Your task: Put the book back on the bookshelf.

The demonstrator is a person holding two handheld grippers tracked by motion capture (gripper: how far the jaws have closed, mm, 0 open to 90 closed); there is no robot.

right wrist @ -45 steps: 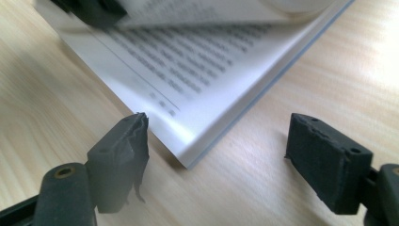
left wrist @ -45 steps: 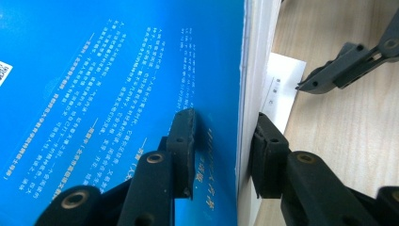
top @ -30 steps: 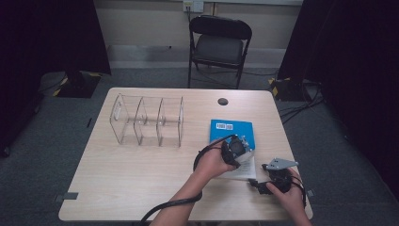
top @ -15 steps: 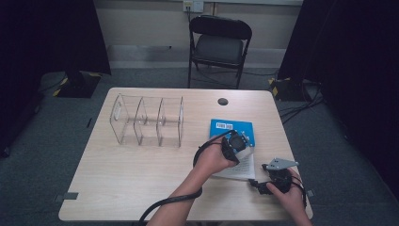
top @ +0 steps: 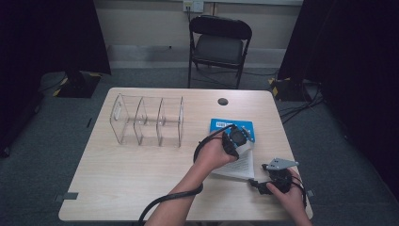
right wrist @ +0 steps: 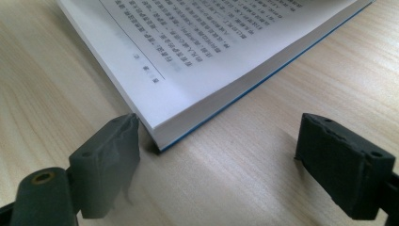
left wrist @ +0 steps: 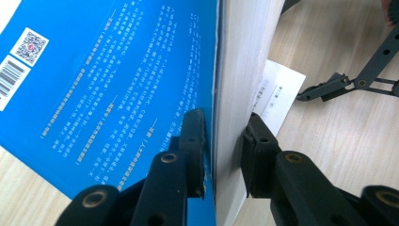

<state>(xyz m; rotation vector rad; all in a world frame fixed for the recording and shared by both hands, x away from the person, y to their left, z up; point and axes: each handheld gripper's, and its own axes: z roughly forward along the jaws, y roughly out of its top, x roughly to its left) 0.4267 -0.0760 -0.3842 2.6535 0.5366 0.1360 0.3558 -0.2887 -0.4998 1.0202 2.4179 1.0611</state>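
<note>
Book (left wrist: 117, 94) near the table's (top: 141, 188) right front corner: blue cover bearing barcode, QR code and small white writing too fine to read. Left gripper (left wrist: 223, 141) has just closed on cover and pages; right gripper (right wrist: 216, 155) gapes open.

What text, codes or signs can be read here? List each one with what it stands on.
Blue paperback book cover: lines of white print, too small and blurred to read.
White sticker on the cover: a QR code and a barcode; the digits cannot be read.
Open white page of the book: lines of black print, too blurred to read.
White label on the cover in the high view: too small to read.
No brand or number can be read.
</note>
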